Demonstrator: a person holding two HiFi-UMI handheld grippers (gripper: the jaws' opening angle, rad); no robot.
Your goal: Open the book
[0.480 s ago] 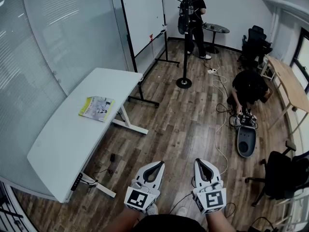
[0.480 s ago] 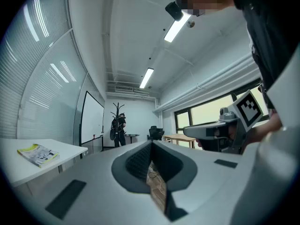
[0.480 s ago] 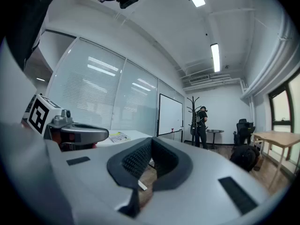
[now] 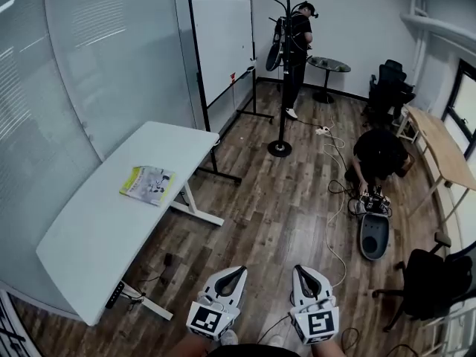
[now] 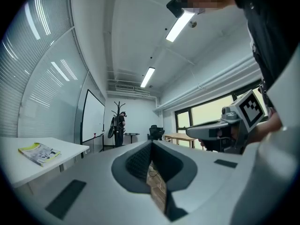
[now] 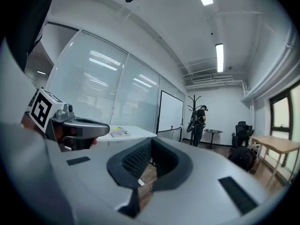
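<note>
Here, closed book point(image 4: 149, 184) lying flat near the middle of the white desk point(image 4: 89, 251), at upper left in head view and well apart from both claws. Left claw point(image 4: 235, 272) and right claw point(image 4: 300, 269) held level, side by side, low in frame over the wooden floor point(image 4: 282, 199). Jaws of each pressed together at the tips, with nothing gripped between them. Beyond the desk, whiteboard point(image 4: 222, 43) and coat stand point(image 4: 284, 88).

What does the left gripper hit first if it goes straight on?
Nothing near: the left gripper points level over wood floor. Roughly in line, far off, stands a black office chair, right of the coat rack. Depth unclear.
</note>
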